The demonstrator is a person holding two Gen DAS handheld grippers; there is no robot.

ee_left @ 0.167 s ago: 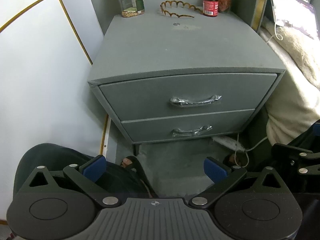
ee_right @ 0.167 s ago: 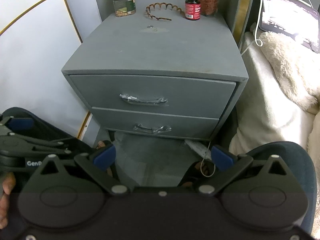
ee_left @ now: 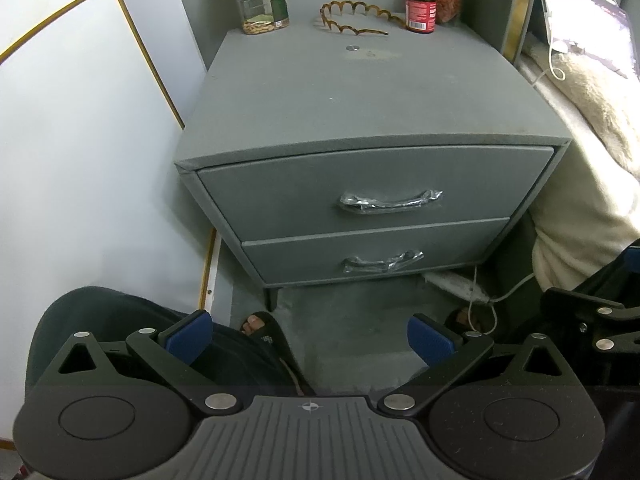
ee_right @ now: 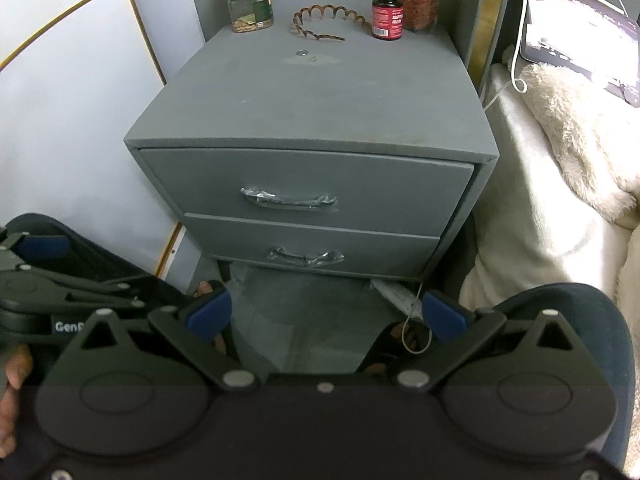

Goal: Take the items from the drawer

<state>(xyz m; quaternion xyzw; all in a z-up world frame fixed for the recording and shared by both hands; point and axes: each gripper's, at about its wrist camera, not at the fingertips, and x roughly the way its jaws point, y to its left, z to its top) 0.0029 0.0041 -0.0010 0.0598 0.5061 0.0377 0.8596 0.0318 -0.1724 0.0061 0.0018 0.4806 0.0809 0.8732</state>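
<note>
A grey nightstand stands ahead with two shut drawers. The top drawer has a plastic-wrapped handle. The bottom drawer has a similar handle. What is inside them is hidden. My left gripper is open and empty, low in front of the stand. My right gripper is open and empty, also short of the drawers.
On the stand's back edge sit a jar under a tissue box, a brown headband, a red pill bottle and a bag. A bed with a cream blanket is right. A white wall panel is left. Sandalled feet and a cable are on the floor.
</note>
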